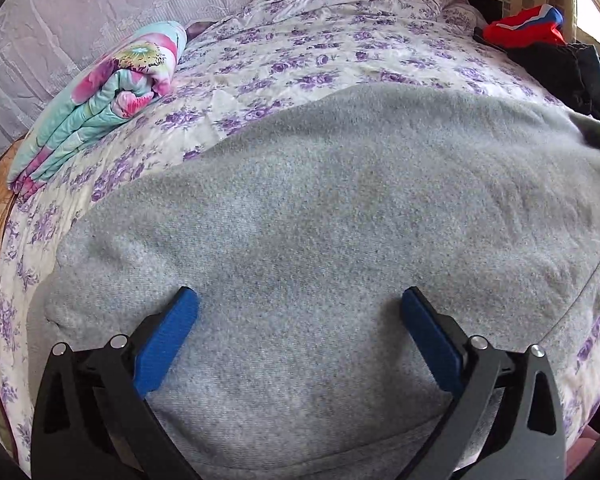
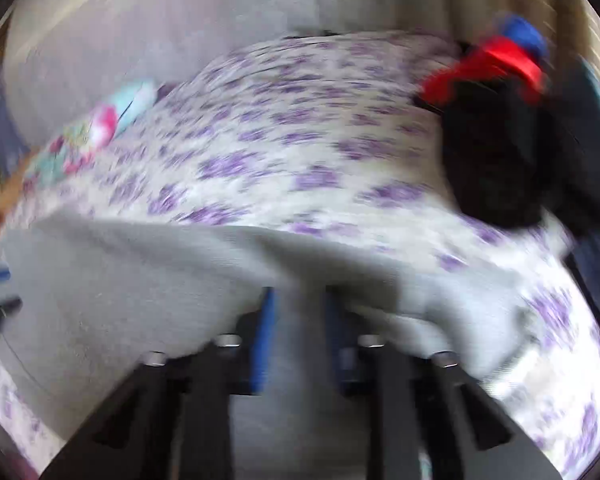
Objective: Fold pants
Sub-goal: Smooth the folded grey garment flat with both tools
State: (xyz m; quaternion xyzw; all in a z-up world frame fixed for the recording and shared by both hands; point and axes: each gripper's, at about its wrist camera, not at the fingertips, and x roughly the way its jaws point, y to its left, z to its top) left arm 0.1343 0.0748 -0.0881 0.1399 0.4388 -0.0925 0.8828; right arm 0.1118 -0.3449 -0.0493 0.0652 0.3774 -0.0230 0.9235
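Grey pants (image 1: 320,208) lay spread flat across a bedspread (image 1: 300,52) printed with purple flowers; the left gripper (image 1: 300,320) hovered low over the cloth with its blue fingers (image 1: 168,340) splayed wide, gripping nothing. In the blurred right wrist view, the right gripper (image 2: 298,320) had its jaws drawn narrow around a raised fold of the pants (image 2: 148,280); a folded floral quilt (image 1: 100,96) lay at the bed's far left, and red and dark clothes (image 1: 540,40) were heaped at far right.
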